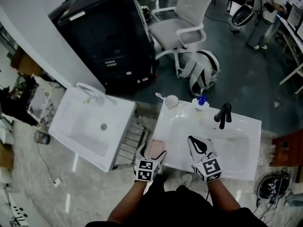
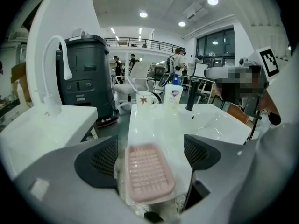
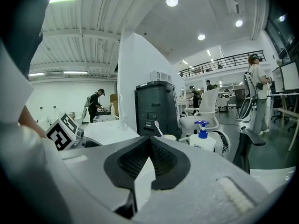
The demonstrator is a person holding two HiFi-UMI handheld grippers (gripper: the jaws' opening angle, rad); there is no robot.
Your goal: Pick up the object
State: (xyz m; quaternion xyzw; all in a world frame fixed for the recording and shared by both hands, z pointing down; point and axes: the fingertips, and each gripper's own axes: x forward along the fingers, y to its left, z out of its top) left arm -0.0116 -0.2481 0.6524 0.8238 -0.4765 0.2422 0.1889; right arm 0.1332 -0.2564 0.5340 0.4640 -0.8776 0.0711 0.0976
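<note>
Pre-grasp: my left gripper [image 2: 152, 155] is wide, straddling the pink soap dish [image 2: 148, 171] at the washbasin's [image 1: 236, 148] near-left corner, pads clear of it, right gripper [image 3: 150, 146] closed and empty; next I'd close on the dish's sides, then lift.

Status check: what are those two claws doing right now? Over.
Left gripper open, astride pink soap dish, not gripping. Right gripper shut, empty. Nothing blocking.

The soap dish [image 2: 148, 171] looks matt pink plastic, the sink top [image 2: 156, 122] glossy white.
</note>
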